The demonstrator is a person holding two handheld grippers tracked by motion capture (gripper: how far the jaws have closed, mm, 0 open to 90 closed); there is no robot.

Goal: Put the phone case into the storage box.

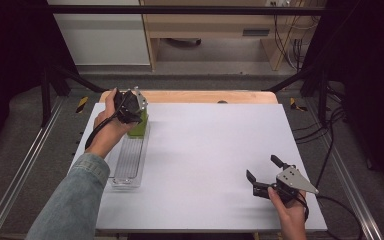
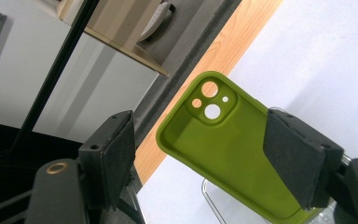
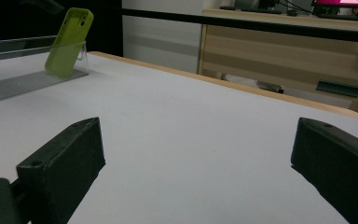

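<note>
The left gripper stood spread around the green case in the clear tray. The right gripper was wide open over the table.

One green phone case, one clear tray, apparently ribbed, and two claws

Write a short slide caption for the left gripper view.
Open left tongs flank a green phone case standing in a clear tray.

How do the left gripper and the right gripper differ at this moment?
The left gripper is at the far end of the clear tray, its jaws around the green phone case; the right gripper has nothing between its jaws, near the table's front edge. Both are open.
</note>
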